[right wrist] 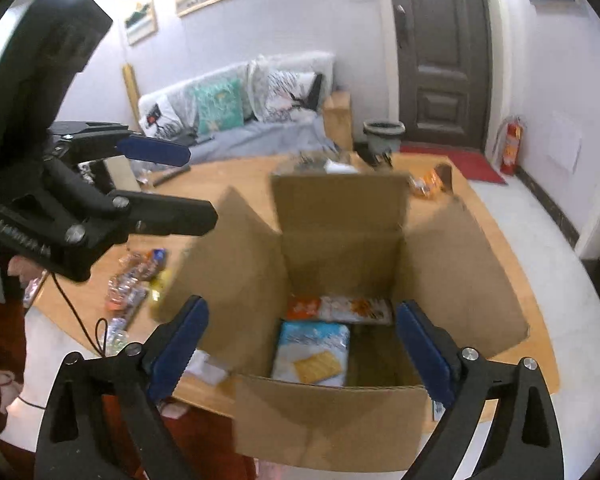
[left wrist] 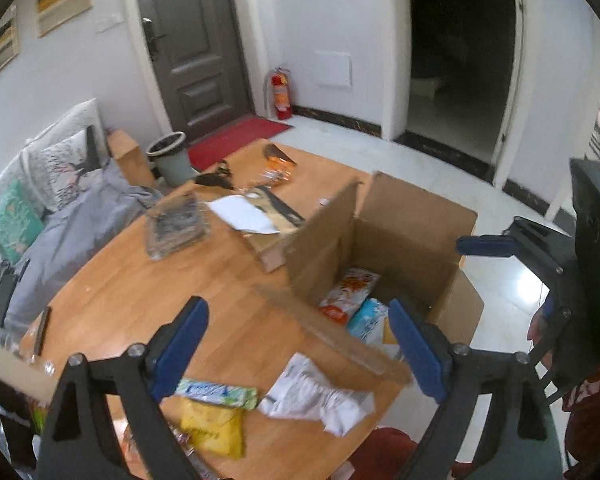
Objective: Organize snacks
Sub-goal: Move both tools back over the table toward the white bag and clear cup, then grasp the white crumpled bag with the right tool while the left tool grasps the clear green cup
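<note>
A living room with a sofa, a dark door and a red mat is lying behind a wooden surface [left wrist: 112, 312], on which an open cardboard box [right wrist: 340, 232] is standing near the person's edge. Two packets are already lying flat on its floor — an orange-and-white packet [right wrist: 340, 309] along the far wall and a blue packet [right wrist: 314, 354] nearer the person.

The right hand-held gripper [right wrist: 300, 344] is hovering directly over the box mouth, jaws spread wide and carrying nothing. The left hand-held gripper [left wrist: 298, 346] is likewise gaping and empty, hanging above the loose snacks outside the box.

Those remaining snacks are lying on the surface to the left of the box, just below the left gripper: a green-and-blue bar [left wrist: 216, 392], its long axis running left to right across the jaws, a yellow packet [left wrist: 214, 426] beneath it, and a crumpled white packet [left wrist: 320, 396] close to the box's near flap. The left gripper is plainly the nearer one, so the next pick probably falls to it — likely a short drop down and slightly toward the person.
</note>
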`<state>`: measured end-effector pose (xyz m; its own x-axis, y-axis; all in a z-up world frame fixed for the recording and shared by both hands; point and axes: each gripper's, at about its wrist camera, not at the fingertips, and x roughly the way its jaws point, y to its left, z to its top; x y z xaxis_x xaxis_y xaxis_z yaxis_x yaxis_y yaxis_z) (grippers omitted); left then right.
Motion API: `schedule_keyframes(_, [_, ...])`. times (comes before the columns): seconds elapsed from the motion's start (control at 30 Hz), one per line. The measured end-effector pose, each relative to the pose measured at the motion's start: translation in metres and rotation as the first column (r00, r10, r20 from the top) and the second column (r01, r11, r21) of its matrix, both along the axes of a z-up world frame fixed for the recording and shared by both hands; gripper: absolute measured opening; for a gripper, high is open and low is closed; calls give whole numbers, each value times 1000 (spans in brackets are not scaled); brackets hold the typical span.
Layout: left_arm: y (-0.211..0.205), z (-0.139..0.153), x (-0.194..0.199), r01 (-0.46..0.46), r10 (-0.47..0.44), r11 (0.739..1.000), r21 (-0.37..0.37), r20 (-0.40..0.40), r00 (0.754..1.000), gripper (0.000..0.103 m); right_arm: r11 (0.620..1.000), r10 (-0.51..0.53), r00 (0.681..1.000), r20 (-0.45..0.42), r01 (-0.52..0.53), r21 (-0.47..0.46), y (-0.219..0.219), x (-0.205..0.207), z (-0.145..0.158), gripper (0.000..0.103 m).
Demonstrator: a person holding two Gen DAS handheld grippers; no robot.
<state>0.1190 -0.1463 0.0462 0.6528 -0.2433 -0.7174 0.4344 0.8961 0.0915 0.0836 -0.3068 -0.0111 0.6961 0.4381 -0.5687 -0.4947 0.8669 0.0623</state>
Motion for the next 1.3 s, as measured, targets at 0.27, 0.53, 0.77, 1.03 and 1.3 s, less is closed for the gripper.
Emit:
schedule_keyframes(0.27, [101,22,-63,-158,160,987,-29,76,984,90,997,66,987,146,-61,-36,64,-52,35,103])
schedule_keyframes(0.53, [175,-32,-115,-252,255,967,-33,95,962,90,968,252,960,119,-249,-43,142,-90,19,103])
schedule_keyframes(0.77, [205,-119,-140,-274,277,960,-53,58,959,90,964,255,959,128,-243,-105,171,-98,-37,98])
schedule_keyframes(1.03, [181,-181,-150,-186,191,973,-140,21,981,75,987,24,995,97,-8,-158,159,-62,-117,81])
schedule_keyframes(1.3, [141,-220,-137,-98,93,985,-142,-42,995,75,959,-105,981,163,143,-243,156,-33,-150,76])
